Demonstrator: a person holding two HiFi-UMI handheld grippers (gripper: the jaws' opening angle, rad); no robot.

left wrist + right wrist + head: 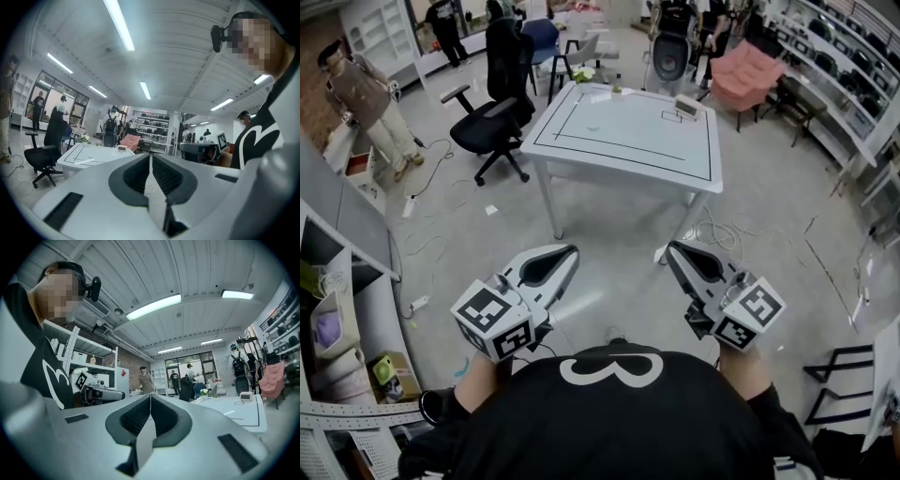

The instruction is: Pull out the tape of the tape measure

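The left gripper [570, 253] sits at about 7 o'clock in the head view and the right gripper [672, 249] at about 5 o'clock. The person holds both low in front of a black shirt [609, 412], over bare floor. Both point toward 12 o'clock and tilt slightly toward each other. In the left gripper view the fingers [140, 173] of the left gripper [150, 157] are pressed together with nothing between them. The right gripper view shows the right gripper [150, 397] the same way, its fingers [161, 416] closed on nothing.

A white table [628, 150] with a dark outline drawn on its top stands at 12 o'clock, well apart from both grippers. A small pale box [686, 106] sits near its far right corner, at about 1 o'clock. It is the only likely tape measure, but it is too small to tell for sure. A thin white strip [593, 127] lies toward the middle of the table.

A black office chair [492, 122] stands just beside the table at 10 o'clock, a pink armchair [748, 75] at 1 o'clock beyond it, and grey shelving [337, 309] at 9 o'clock.
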